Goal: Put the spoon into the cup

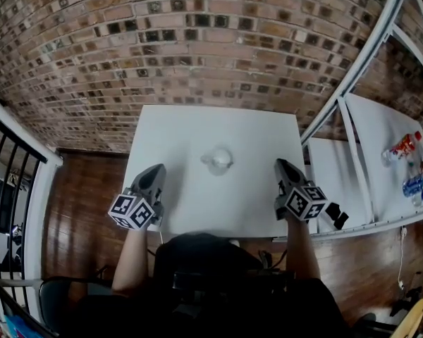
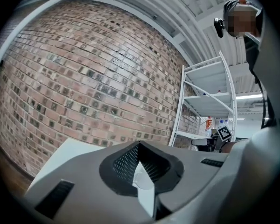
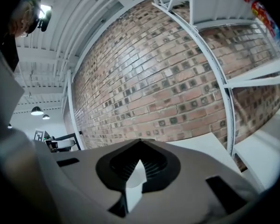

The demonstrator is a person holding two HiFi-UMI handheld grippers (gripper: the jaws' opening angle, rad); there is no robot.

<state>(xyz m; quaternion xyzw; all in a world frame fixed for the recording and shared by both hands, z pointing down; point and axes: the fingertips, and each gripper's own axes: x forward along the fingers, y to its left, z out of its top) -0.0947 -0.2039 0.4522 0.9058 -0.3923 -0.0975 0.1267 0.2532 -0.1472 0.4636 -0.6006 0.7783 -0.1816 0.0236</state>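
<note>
Since no spoon lies loose on the table [image 1: 187, 129] and the clear cup [image 1: 218, 159] sits mid-table w/ something pale in it, too small to tell, the spoon is prob. inside already, so the step looks like backing off: hold both tools at the near edge, well apart from the cup, no sweep across it. Left gripper [image 1: 155, 172] and right gripper [image 1: 283, 166] are each closed on nothing, jaws tip to tip. Count: 1 cup, 1 table, 2 grippers, 0 spoons plainly visible.
</note>
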